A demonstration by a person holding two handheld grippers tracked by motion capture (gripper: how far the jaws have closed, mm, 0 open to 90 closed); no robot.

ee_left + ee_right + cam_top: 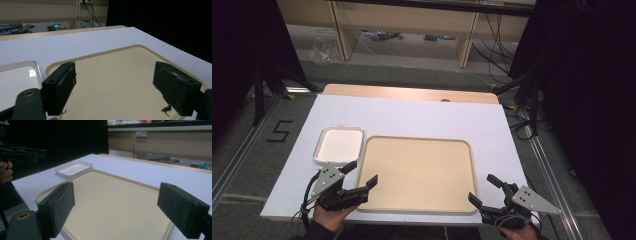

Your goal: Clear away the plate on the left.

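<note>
Resting at the near edge of the white worktop (412,112), the left tool (362,175) has its jaws spread apart over the near left corner of a beige tray (417,172), gripping nothing. The right tool (482,190), jaws likewise apart and empty, sits at the tray's near right corner. Each is held by a hand at the bottom of the high view. A small white dish (339,144) with a metallic rim lies just beside the tray's far left corner, on the worktop.
</note>
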